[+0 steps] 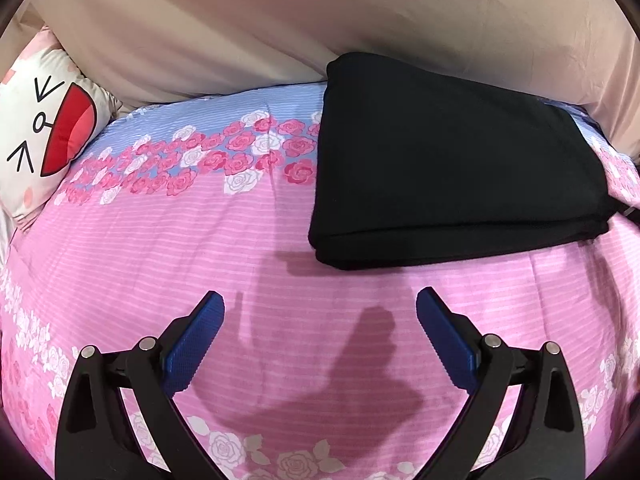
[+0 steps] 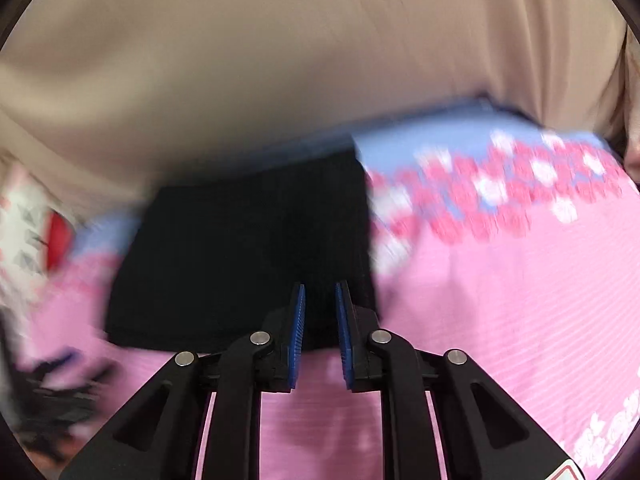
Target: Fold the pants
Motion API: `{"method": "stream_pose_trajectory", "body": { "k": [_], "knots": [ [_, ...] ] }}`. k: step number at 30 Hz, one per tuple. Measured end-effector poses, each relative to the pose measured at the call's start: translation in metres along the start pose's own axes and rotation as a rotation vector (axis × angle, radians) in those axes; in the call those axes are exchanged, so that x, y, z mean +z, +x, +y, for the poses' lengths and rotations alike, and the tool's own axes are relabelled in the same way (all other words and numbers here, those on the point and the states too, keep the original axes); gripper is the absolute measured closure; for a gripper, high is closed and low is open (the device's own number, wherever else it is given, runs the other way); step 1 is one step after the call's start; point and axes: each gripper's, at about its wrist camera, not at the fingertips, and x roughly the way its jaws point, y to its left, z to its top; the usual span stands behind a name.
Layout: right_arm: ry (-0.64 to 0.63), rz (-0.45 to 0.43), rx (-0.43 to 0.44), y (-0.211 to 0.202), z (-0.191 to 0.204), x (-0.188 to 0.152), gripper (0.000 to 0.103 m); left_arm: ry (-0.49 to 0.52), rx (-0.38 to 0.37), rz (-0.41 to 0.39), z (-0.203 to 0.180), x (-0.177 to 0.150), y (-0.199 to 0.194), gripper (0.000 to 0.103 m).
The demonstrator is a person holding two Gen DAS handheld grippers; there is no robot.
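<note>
In the left wrist view the left gripper (image 1: 320, 308) hangs with its 2 fingers spread wide and holding nothing above the pink floral bedsheet (image 1: 200, 232), while the black pants (image 1: 452, 160) lie folded into a compact stack far and to the right, near the beige curtain (image 1: 280, 20). In the blurred right wrist view the right gripper (image 2: 320, 304) has its fingers narrowed to a slim gap over the near edge of the pants (image 2: 240, 256), seemingly empty; a hasty sweep here could snag the top layer and drag the fold open.
</note>
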Motion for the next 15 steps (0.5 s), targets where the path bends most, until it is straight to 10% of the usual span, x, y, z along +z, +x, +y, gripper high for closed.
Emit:
{"method": "stream_pose_trajectory", "body": {
  "k": [6, 11, 15],
  "knots": [
    [0.026, -0.095, 0.064, -0.052, 0.01, 0.011, 0.091, -0.009, -0.005, -0.005, 0.002, -0.002, -0.003, 0.008],
    [-0.006, 0.031, -0.033, -0.003, 0.005, 0.003, 0.094, 0.005, 0.001, -0.005, -0.003, -0.004, -0.005, 0.008],
    [0.019, -0.012, -0.012, -0.04, 0.008, -0.006, 0.087, 0.01, 0.0, -0.021, -0.003, -0.009, -0.015, 0.008]
  ]
}}
